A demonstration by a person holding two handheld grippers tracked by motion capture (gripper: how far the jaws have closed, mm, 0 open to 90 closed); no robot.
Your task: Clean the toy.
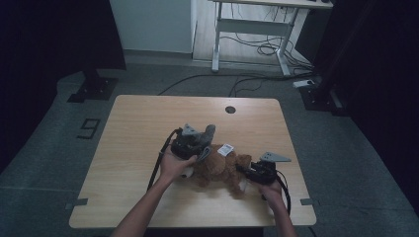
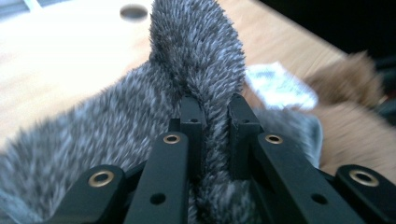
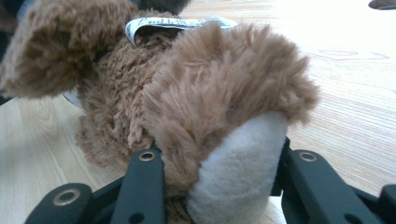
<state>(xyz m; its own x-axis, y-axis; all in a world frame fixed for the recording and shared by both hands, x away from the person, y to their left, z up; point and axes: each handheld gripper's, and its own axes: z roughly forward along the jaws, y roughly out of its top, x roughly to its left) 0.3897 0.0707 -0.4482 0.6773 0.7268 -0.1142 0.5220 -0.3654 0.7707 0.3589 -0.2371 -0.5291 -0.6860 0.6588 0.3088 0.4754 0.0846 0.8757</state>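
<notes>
A brown plush bear (image 1: 220,168) lies on the wooden table (image 1: 143,123), with a white tag (image 1: 226,149) on its back. At the bear's left side my left gripper (image 1: 197,143) is shut on a grey furry piece (image 1: 208,134) and holds it lifted above the bear. In the left gripper view the grey fur (image 2: 196,60) is pinched between the jaws of that gripper (image 2: 215,109). On the bear's right, my right gripper (image 1: 249,174) is shut on its foot. In the right gripper view that foot (image 3: 233,163), brown with a cream sole, sits clamped in the gripper (image 3: 215,154).
A round cable hole (image 1: 230,109) sits near the table's far edge. Beyond the table, a white desk frame (image 1: 252,29) stands on the floor with cables (image 1: 257,49) under it. Dark stand bases (image 1: 91,89) flank the table at the far left and right.
</notes>
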